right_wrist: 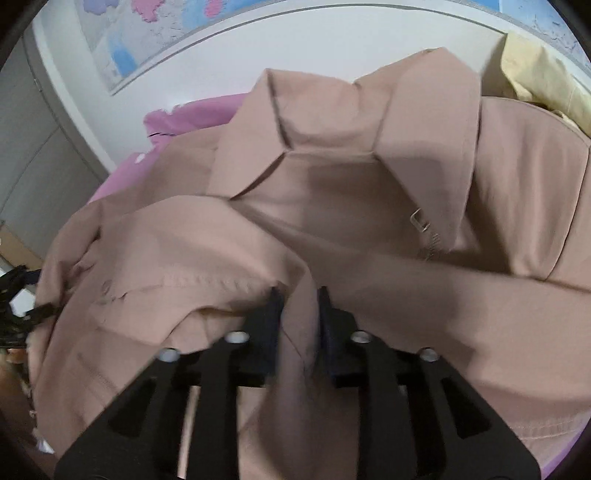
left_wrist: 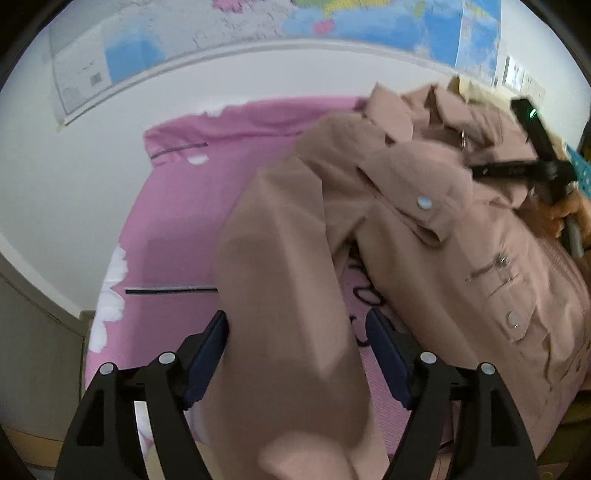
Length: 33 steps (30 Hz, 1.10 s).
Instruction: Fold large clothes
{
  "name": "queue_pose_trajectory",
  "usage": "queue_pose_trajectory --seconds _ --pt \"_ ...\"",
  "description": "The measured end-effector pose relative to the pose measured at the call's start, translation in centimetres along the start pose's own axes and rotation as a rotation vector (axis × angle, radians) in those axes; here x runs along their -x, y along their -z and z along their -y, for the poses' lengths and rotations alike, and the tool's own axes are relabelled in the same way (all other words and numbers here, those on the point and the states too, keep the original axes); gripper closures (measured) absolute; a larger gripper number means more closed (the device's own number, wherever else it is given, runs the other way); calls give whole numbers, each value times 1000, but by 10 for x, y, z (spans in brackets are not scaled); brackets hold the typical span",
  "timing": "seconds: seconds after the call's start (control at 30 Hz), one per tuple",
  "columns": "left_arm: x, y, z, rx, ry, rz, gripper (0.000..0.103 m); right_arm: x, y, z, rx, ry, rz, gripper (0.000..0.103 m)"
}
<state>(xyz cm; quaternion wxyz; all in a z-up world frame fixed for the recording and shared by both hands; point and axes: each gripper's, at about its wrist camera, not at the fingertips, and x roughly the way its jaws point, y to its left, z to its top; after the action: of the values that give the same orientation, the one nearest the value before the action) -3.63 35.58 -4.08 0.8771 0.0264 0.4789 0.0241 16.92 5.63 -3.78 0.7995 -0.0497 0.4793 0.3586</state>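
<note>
A dusty-pink jacket (left_wrist: 424,221) with snap buttons lies crumpled on a pink bed sheet (left_wrist: 173,221). One sleeve (left_wrist: 288,295) runs toward me between the fingers of my left gripper (left_wrist: 297,325). That gripper is open, and a strip of sheet shows between the sleeve and the right pad. In the right wrist view the jacket (right_wrist: 369,184) fills the frame, its collar (right_wrist: 332,122) at the far side. My right gripper (right_wrist: 300,295) is shut on a raised fold of the jacket, and the cloth fills the narrow gap between its pads.
A white wall with a large map (left_wrist: 221,29) stands behind the bed. A pale yellow cloth (right_wrist: 546,74) lies at the back right. A person's hand (left_wrist: 569,214) on a black tool shows at the right edge. A grey cabinet (right_wrist: 33,155) stands to the left.
</note>
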Motion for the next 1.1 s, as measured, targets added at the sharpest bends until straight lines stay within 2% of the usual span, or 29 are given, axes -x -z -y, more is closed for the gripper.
queue_pose_trajectory --seconds 0.03,0.07,0.1,0.17,0.27,0.3,0.37,0.43,0.5,0.57,0.6,0.63,0.67,0.7,0.77,0.8,0.83,0.87,0.93,0.97,1.0,1.07,1.1 --pt "-6 0 1 0 -26 -23 43 4 3 -4 9 11 13 60" --pt "-10 -1 -1 9 -52 -47 60 8 5 -7 16 12 24 56" --pt "-12 -3 -6 30 -64 -59 74 12 6 -11 27 13 33 56" --pt "-6 -7 -19 80 -56 -43 89 21 8 -26 86 22 61 56" --pt "12 -14 -40 158 -69 2 96 30 6 -57 197 19 95 56" --pt "17 -17 -45 176 -77 12 97 30 5 -71 248 3 98 57" --pt "24 -21 -57 219 -93 24 97 26 3 -94 330 31 112 56" --pt "26 -25 -65 251 -71 24 97 21 2 -111 373 -15 98 56" --pt "24 -26 -67 242 -79 8 96 8 2 -124 413 -78 37 51" --pt "21 -25 -63 237 -65 -1 92 -12 6 -138 453 -69 -14 49" --pt "19 -24 -62 237 -53 -4 90 -18 8 -141 467 -64 -33 52" --pt "18 -22 -60 230 -33 -11 88 -25 9 -142 462 -56 -38 64" --pt "17 -21 -58 220 -28 -15 81 -27 9 -140 448 -53 -36 75" --pt "16 -20 -56 210 -31 -21 76 -30 7 -138 430 -52 -34 91" --pt "13 -19 -53 193 -23 -32 78 -35 -4 -133 346 -67 -21 94" --pt "12 -20 -52 189 -14 -35 83 -36 -8 -132 314 -78 -12 94" --pt "11 -22 -52 187 -5 -38 94 -38 -14 -130 267 -105 -1 92" --pt "11 -24 -52 190 -1 -41 99 -38 -16 -129 245 -119 -5 89" --pt "13 -28 -52 201 10 -34 99 -33 -17 -132 214 -123 -7 74" --pt "16 -30 -52 200 16 -27 99 -24 -16 -135 217 -120 17 72" --pt "20 -31 -52 198 14 -20 99 -10 -12 -141 231 -154 48 68" --pt "30 -35 -51 199 18 0 99 12 -3 -155 249 -302 56 57" --pt "32 -37 -52 201 31 6 99 24 5 -174 293 -409 42 47"
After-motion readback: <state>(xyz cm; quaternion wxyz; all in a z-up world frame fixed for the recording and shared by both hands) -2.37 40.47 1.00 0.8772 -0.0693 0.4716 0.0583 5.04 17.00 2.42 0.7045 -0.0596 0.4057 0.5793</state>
